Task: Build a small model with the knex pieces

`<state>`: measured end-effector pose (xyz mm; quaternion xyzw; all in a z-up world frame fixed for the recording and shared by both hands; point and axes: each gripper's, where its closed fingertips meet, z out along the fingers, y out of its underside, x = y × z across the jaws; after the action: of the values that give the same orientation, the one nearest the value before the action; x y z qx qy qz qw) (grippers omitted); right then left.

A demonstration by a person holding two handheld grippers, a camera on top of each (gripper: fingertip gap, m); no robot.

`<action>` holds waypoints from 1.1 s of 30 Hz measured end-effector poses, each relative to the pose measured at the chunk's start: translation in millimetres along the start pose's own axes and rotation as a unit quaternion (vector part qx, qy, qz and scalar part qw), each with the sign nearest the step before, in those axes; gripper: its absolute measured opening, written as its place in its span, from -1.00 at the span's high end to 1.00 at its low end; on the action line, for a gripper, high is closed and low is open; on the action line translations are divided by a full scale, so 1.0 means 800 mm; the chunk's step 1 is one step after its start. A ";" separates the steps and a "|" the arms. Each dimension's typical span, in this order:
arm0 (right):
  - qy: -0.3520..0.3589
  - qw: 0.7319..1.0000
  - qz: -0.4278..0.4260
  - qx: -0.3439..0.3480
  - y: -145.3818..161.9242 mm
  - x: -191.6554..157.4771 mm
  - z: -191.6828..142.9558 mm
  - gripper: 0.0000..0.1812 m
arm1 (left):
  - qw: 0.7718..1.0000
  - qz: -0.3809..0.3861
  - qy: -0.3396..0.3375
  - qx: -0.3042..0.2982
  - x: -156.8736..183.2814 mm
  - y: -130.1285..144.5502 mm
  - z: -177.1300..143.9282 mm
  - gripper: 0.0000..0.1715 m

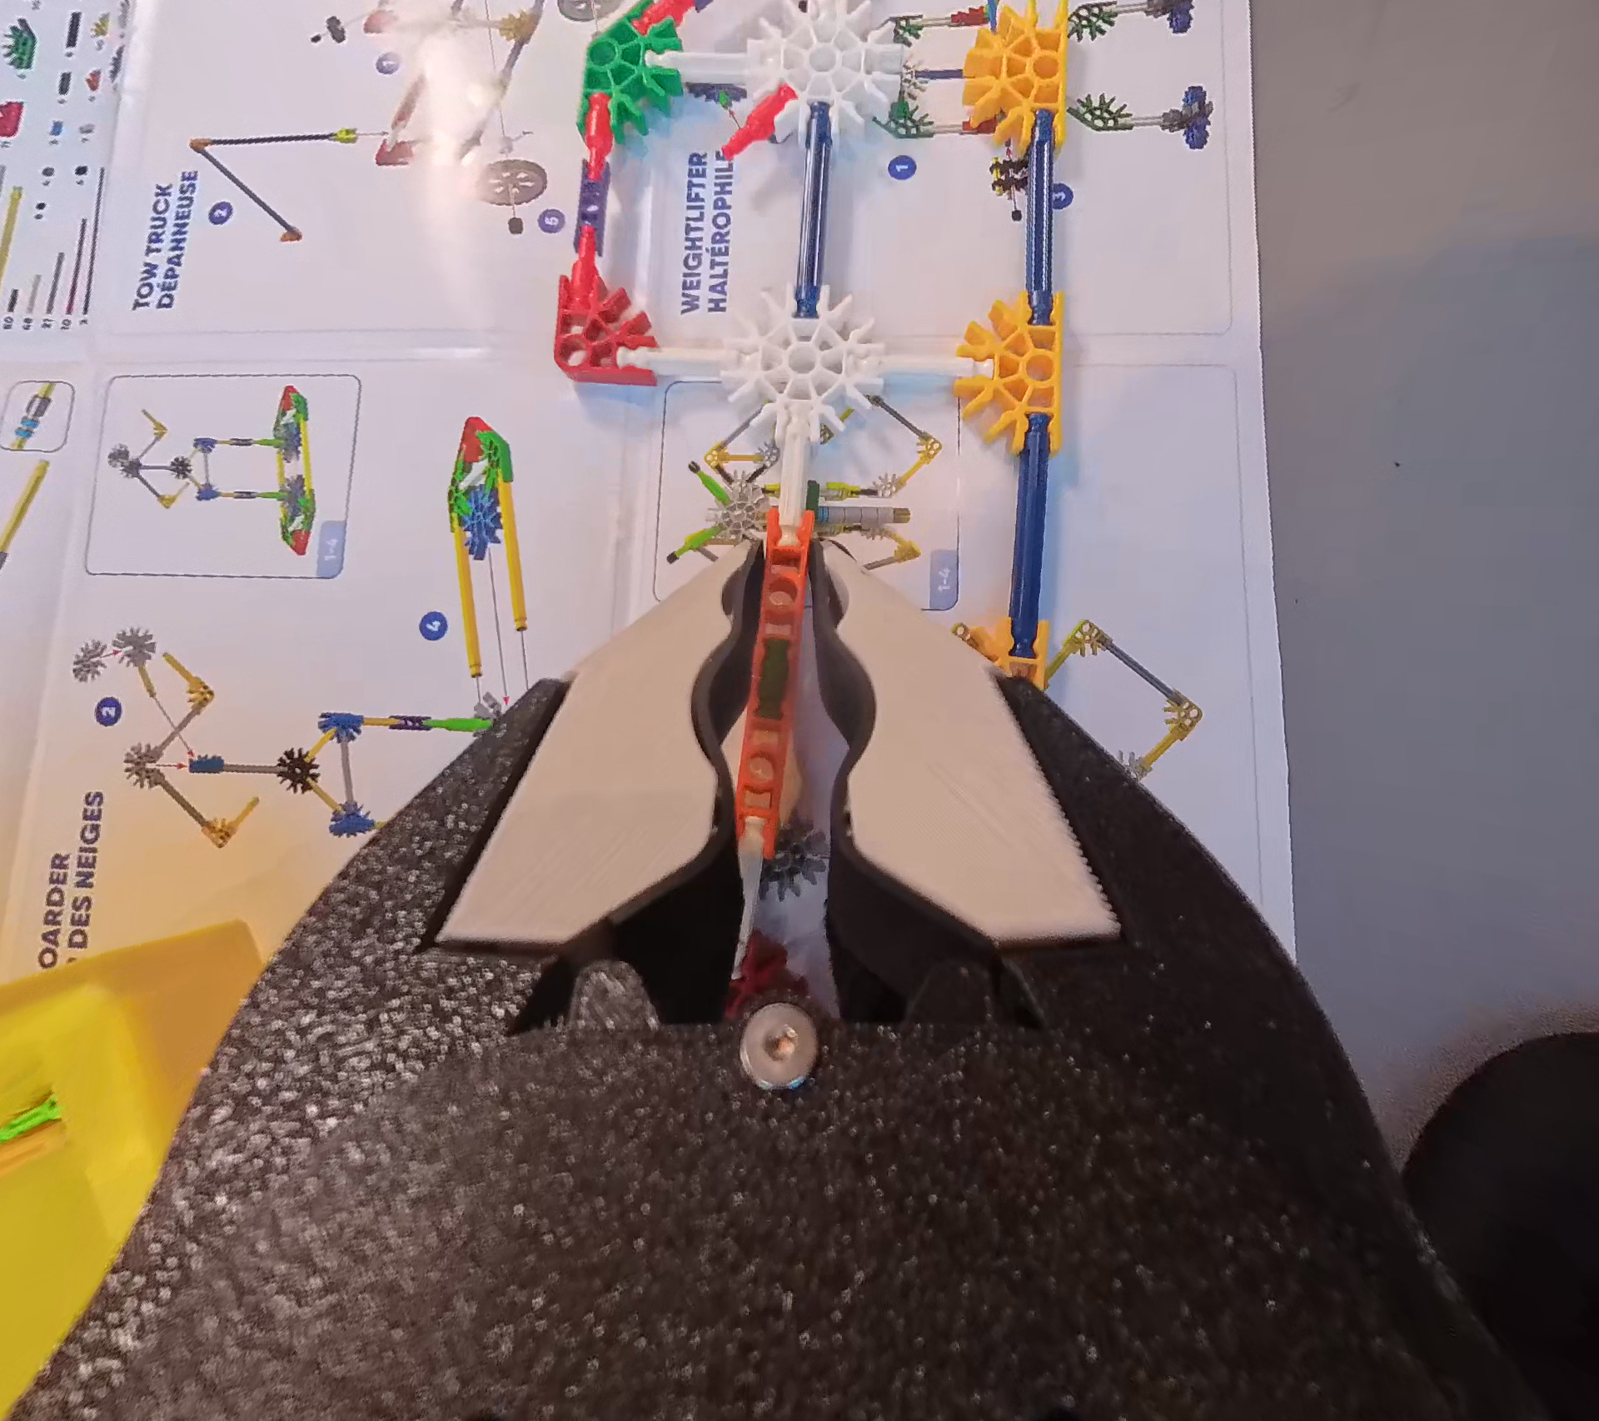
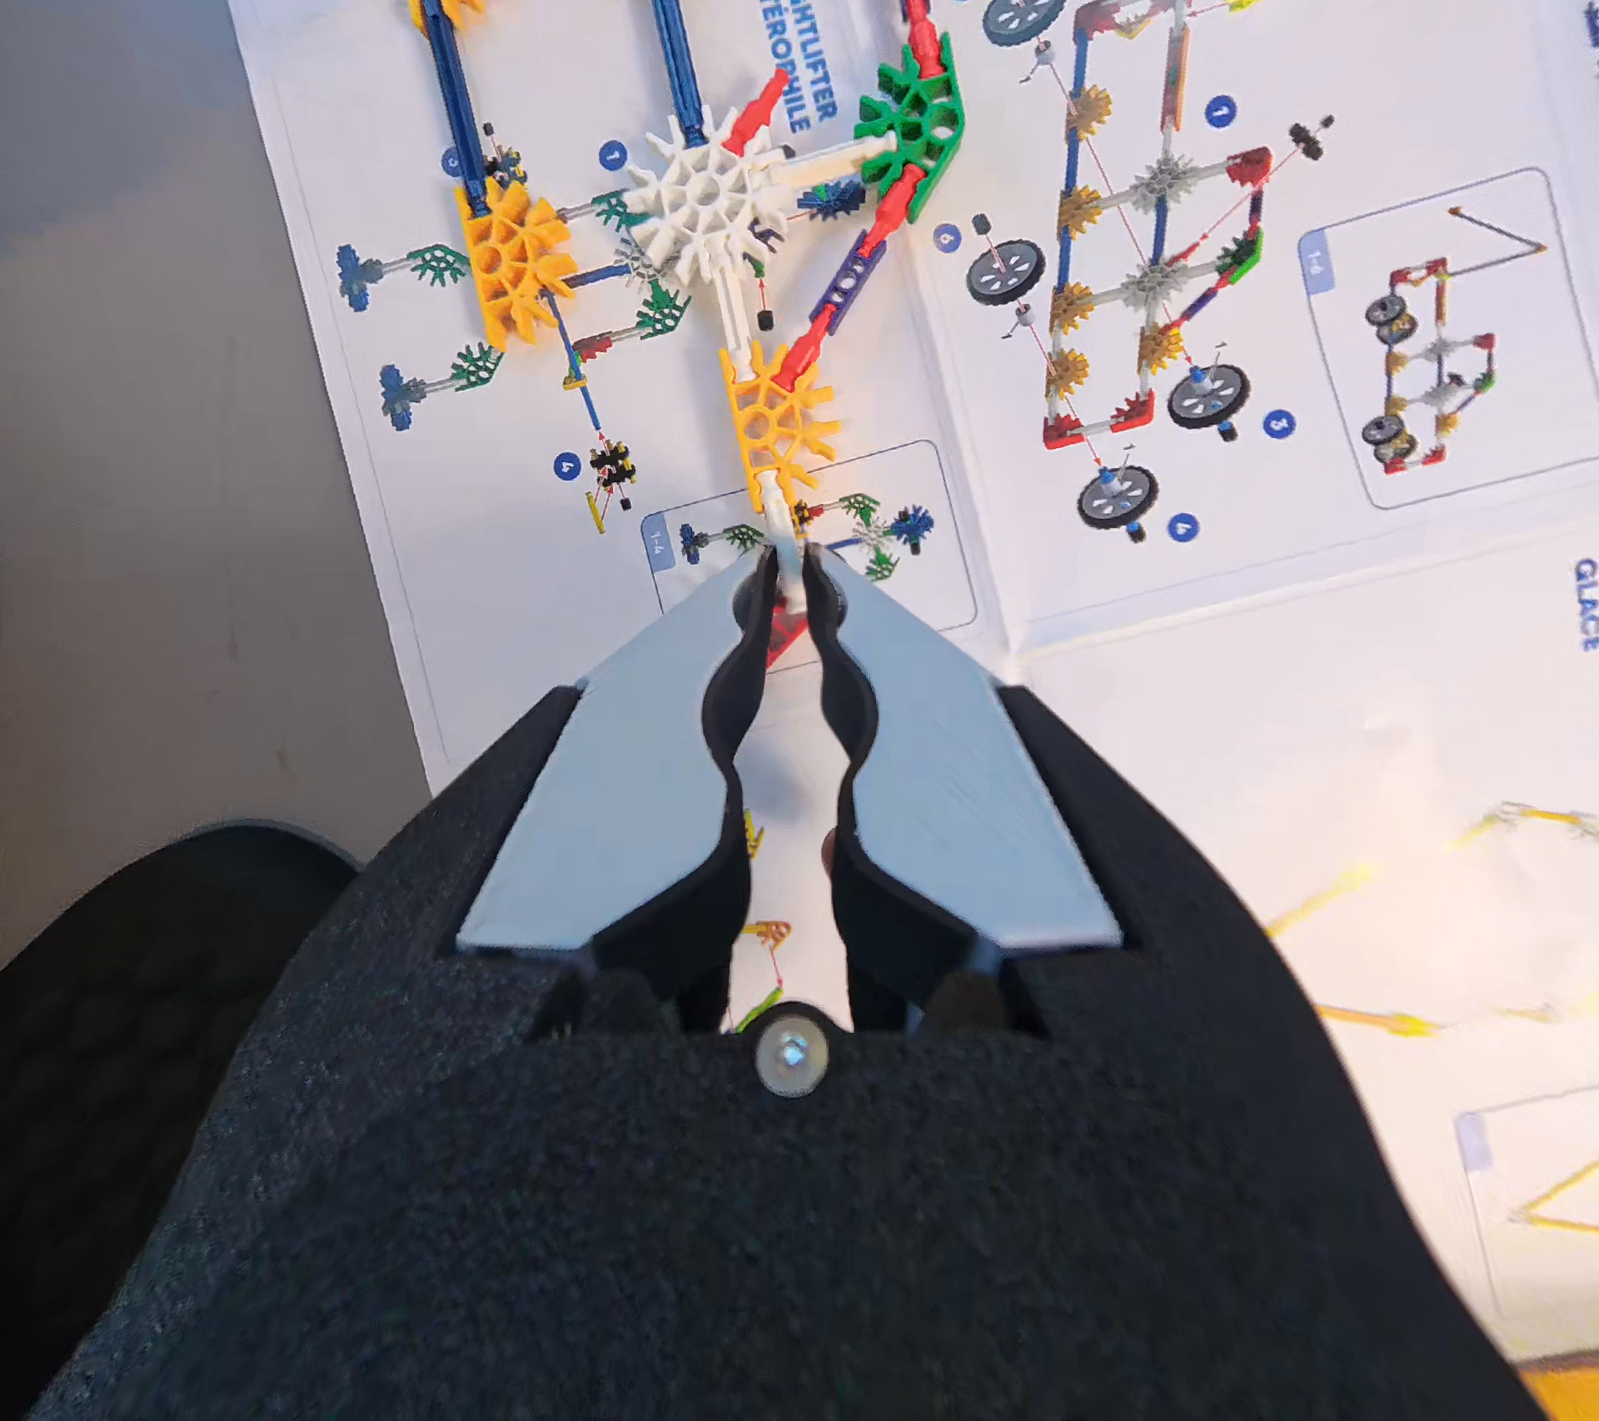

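A flat toy model of rods and connectors lies on a printed instruction sheet (image 1: 346, 341). It has white snowflake connectors (image 1: 800, 363), yellow connectors (image 1: 1012, 376), a green connector (image 1: 627, 68), a red connector (image 1: 597, 341) and blue rods (image 1: 813, 211). My left gripper (image 1: 786, 557) is shut on an orange connector (image 1: 770, 696) that sits on a white rod (image 1: 792, 479) leading to the near snowflake. My right gripper (image 2: 786, 562) is shut on a short white rod (image 2: 783, 527) sticking out of a yellow connector (image 2: 774, 419) at the model's other end. A red piece (image 2: 789, 631) shows under its fingers.
A yellow box (image 1: 112, 1051) stands at the lower left of the left wrist view. Grey tabletop (image 1: 1428, 341) lies beyond the sheet's right edge, with a dark rounded object (image 1: 1514, 1224) at the lower right. In the right wrist view the tabletop (image 2: 130, 341) is on the left. The grippers' ends are close to 20 cm from one another.
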<state>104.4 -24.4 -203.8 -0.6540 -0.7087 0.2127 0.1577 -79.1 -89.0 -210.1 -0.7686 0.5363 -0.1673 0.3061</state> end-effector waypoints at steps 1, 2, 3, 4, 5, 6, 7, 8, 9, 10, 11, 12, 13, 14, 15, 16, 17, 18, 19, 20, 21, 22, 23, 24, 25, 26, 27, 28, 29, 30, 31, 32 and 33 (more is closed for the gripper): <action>0.010 1.000 0.007 0.001 0.003 0.000 -0.001 0.85 | 1.000 0.000 -0.001 -0.001 0.000 0.000 0.000 0.91; 0.018 1.000 0.012 0.000 0.006 0.000 -0.004 0.80 | 1.000 0.000 -0.002 0.000 0.000 0.000 0.000 0.91; 0.029 0.999 0.017 0.001 0.009 -0.001 -0.007 0.78 | 1.000 -0.001 -0.003 0.000 0.000 0.000 0.000 0.91; 0.037 0.999 0.024 0.002 0.011 -0.002 -0.009 0.75 | 1.000 -0.002 -0.004 0.000 0.000 0.000 0.000 0.91; 0.041 0.999 0.035 0.001 0.015 -0.005 -0.010 0.73 | 1.000 -0.002 -0.004 0.000 0.001 0.001 0.000 0.91; 0.049 0.998 0.044 -0.002 0.018 -0.006 -0.009 0.71 | 1.000 -0.002 -0.005 0.000 0.001 0.001 0.001 0.91; 0.057 0.997 0.049 -0.002 0.020 -0.006 -0.008 0.70 | 1.000 -0.001 -0.005 0.000 0.001 0.001 0.001 0.91; 0.059 0.997 0.056 0.001 0.020 -0.007 -0.008 0.70 | 1.000 0.000 -0.006 0.000 0.001 0.001 0.001 0.91; 0.062 0.996 0.060 0.001 0.019 -0.006 -0.008 0.70 | 1.000 0.001 -0.006 0.001 0.001 0.001 0.001 0.91; 0.067 0.996 0.059 -0.001 0.020 -0.004 -0.008 0.72 | 1.000 0.002 -0.006 0.001 0.001 0.000 0.001 0.91; 0.068 0.996 0.052 -0.007 0.021 -0.004 -0.008 0.75 | 1.000 0.003 -0.007 0.001 0.001 0.000 0.001 0.91; 0.063 0.997 0.044 -0.008 0.022 -0.004 -0.008 0.77 | 1.000 0.003 -0.007 0.001 0.001 0.000 0.001 0.91; 0.056 0.998 0.037 -0.012 0.023 -0.004 -0.009 0.78 | 1.000 0.003 -0.009 0.001 0.001 0.000 0.001 0.91; 0.051 0.998 0.023 -0.019 0.024 -0.003 -0.010 0.78 | 1.000 0.003 -0.012 0.001 0.000 0.000 0.001 0.90; 0.047 0.999 0.003 -0.026 0.025 0.000 -0.011 0.78 | 1.000 0.002 -0.016 0.002 -0.001 0.000 0.001 0.88; 0.043 0.998 -0.020 -0.035 0.027 0.004 -0.012 0.78 | 1.000 0.001 -0.019 0.003 -0.001 0.000 0.001 0.86; 0.043 0.997 -0.047 -0.041 0.027 0.010 -0.014 0.79 | 1.000 0.000 -0.021 0.005 -0.002 0.000 0.001 0.84; 0.043 0.995 -0.076 -0.046 0.028 0.015 -0.016 0.79 | 1.000 -0.001 -0.022 0.006 -0.001 0.000 0.001 0.83; 0.043 0.993 -0.099 -0.047 0.028 0.020 -0.017 0.78 | 1.000 -0.002 -0.023 0.008 -0.001 -0.001 0.001 0.81; 0.044 0.992 -0.107 -0.045 0.027 0.024 -0.020 0.78 | 1.000 -0.002 -0.026 0.009 -0.001 -0.001 0.001 0.81; 0.047 0.993 -0.099 -0.043 0.025 0.028 -0.023 0.76 | 1.000 -0.003 -0.029 0.011 -0.001 -0.001 0.000 0.79; 0.046 0.994 -0.086 -0.038 0.022 0.028 -0.028 0.73 | 0.999 -0.004 -0.032 0.014 -0.001 0.000 -0.001 0.79; 0.049 0.996 -0.070 -0.033 0.020 0.027 -0.031 0.71 | 0.999 -0.005 -0.036 0.017 -0.002 0.000 -0.002 0.78; 0.054 0.997 -0.052 -0.031 0.020 0.026 -0.034 0.68 | 0.999 -0.008 -0.038 0.022 -0.002 -0.001 -0.004 0.78; 0.063 0.997 -0.030 -0.031 0.022 0.025 -0.035 0.63 | 0.999 -0.010 -0.040 0.027 -0.003 -0.001 -0.006 0.77; 0.071 0.997 -0.003 -0.027 0.024 0.023 -0.034 0.59 | 0.999 -0.013 -0.041 0.032 -0.003 -0.001 -0.007 0.77; 0.073 0.997 0.029 -0.020 0.026 0.018 -0.032 0.55 | 0.998 -0.015 -0.042 0.035 -0.004 -0.001 -0.009 0.77; 0.071 0.996 0.058 -0.017 0.030 0.012 -0.028 0.49 | 0.998 -0.015 -0.044 0.037 -0.005 -0.001 -0.010 0.76; 0.073 0.994 0.076 -0.015 0.034 0.007 -0.025 0.45 | 0.998 -0.014 -0.047 0.038 -0.006 -0.001 -0.012 0.76; 0.080 0.993 0.086 -0.013 0.038 0.004 -0.021 0.44 | 0.998 -0.012 -0.049 0.039 -0.006 -0.002 -0.013 0.76; 0.086 0.992 0.094 -0.013 0.041 0.002 -0.017 0.44 | 0.998 -0.011 -0.051 0.041 -0.006 -0.002 -0.013 0.76; 0.090 0.991 0.103 -0.011 0.043 0.001 -0.014 0.45 | 0.998 -0.011 -0.052 0.041 -0.007 -0.002 -0.013 0.76; 0.096 0.989 0.109 -0.001 0.042 0.002 -0.013 0.47 | 0.998 -0.010 -0.053 0.041 -0.007 -0.002 -0.014 0.76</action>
<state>138.6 -20.3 -211.8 -0.7451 -0.6148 0.1638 0.1999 -86.3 -86.7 -200.4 -0.7684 0.5041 -0.1510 0.3641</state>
